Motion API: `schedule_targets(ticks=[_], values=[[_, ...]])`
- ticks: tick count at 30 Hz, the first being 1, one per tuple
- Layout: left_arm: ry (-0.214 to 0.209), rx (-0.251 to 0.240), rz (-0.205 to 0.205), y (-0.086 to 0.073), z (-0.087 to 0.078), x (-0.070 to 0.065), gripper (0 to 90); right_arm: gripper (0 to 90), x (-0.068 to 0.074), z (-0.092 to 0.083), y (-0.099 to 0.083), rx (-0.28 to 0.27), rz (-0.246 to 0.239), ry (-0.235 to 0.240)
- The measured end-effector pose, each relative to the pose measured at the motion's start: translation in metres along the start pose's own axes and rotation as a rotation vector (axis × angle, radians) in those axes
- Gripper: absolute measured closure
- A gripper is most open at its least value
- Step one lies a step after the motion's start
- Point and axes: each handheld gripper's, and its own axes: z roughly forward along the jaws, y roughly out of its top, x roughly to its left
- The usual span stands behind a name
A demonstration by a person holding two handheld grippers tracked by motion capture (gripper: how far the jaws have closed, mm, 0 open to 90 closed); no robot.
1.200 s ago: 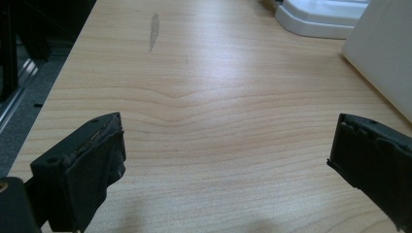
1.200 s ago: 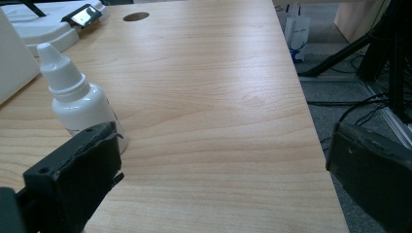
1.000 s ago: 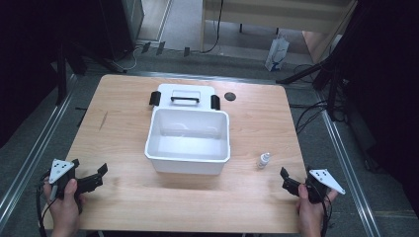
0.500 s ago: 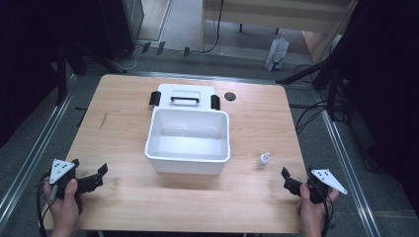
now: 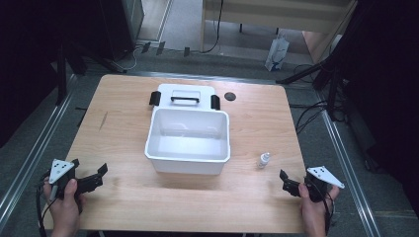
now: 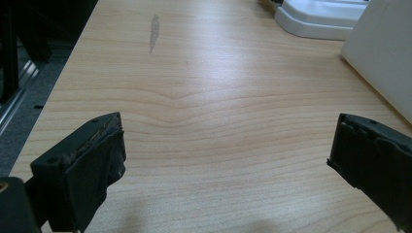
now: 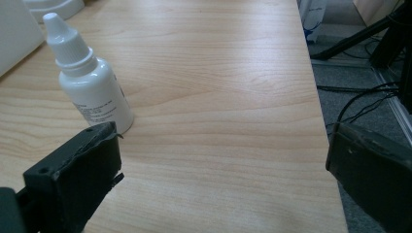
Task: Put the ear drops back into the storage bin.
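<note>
Your light wooden table (image 5: 128,123), pale and grained, carries one dark grey streak (image 6: 154,32). On it sit a white bin (image 5: 188,142), a white lid (image 5: 185,96) with black handle and black side clips, and a white dropper bottle (image 7: 92,80) printed with fine grey text. Your grippers' jaws are black; each wears a pale grey plate (image 5: 324,175).

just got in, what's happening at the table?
Nothing is being handled yet. A person holds the left gripper and the right gripper low at the table's near corners, both open with nothing between their fingers. A white bin sits open mid-table, its lid lying flat just behind it. A small white dropper bottle stands upright to the bin's right, just ahead of the right gripper.
</note>
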Motion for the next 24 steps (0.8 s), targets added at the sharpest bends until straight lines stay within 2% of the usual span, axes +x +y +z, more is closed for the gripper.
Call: schedule_targets(ticks=[3,4,5,6,12,13,14,15,16,17,18,19,20,22,24], values=[[0.001,-0.001,0.001,0.000,0.000,0.000,0.3,0.0,0.000,-0.001,0.004,0.013,-0.023,0.013],[0.001,-0.001,0.001,0.000,0.000,0.000,0.3,0.0,0.000,-0.004,0.011,0.039,-0.047,0.020],[0.001,-0.001,0.001,0.000,0.000,0.000,0.3,0.0,0.000,-0.004,0.011,0.039,-0.047,0.020],[0.001,-0.001,0.002,0.000,0.000,0.000,0.3,0.0,-0.001,-0.005,0.017,0.056,-0.075,0.028],[0.001,0.000,0.002,0.000,0.000,0.000,0.3,2.6,-0.001,-0.008,0.036,0.107,-0.152,0.043],[0.001,0.000,0.002,0.000,0.000,0.000,0.3,2.6,-0.001,-0.008,0.036,0.107,-0.152,0.043],[0.000,-0.001,0.001,0.000,0.000,0.000,0.3,2.9,0.000,-0.008,0.042,0.133,-0.179,0.050],[0.000,-0.001,0.001,0.000,0.000,0.000,0.3,2.9,0.000,-0.008,0.042,0.133,-0.179,0.050],[0.000,0.000,0.000,0.000,0.000,0.000,0.3,3.9,0.001,-0.007,0.050,0.168,-0.221,0.055],[0.000,0.000,0.000,0.000,0.000,0.000,0.3,3.9,0.001,-0.007,0.050,0.168,-0.221,0.055],[0.000,0.000,0.000,0.000,0.000,0.000,0.3,4.4,0.003,-0.006,0.057,0.208,-0.258,0.070],[0.000,0.000,0.000,0.000,0.000,0.000,0.3,4.4,0.003,-0.006,0.057,0.208,-0.258,0.070],[0.000,0.000,0.000,0.000,0.000,0.000,0.3,5.0,0.005,-0.005,0.064,0.248,-0.298,0.080],[-0.001,0.000,0.001,0.000,0.000,0.000,0.3,5.7,0.008,-0.005,0.071,0.288,-0.340,0.093],[-0.001,0.000,0.000,0.000,0.000,0.000,0.3,5.7,0.009,-0.004,0.073,0.306,-0.358,0.100]])
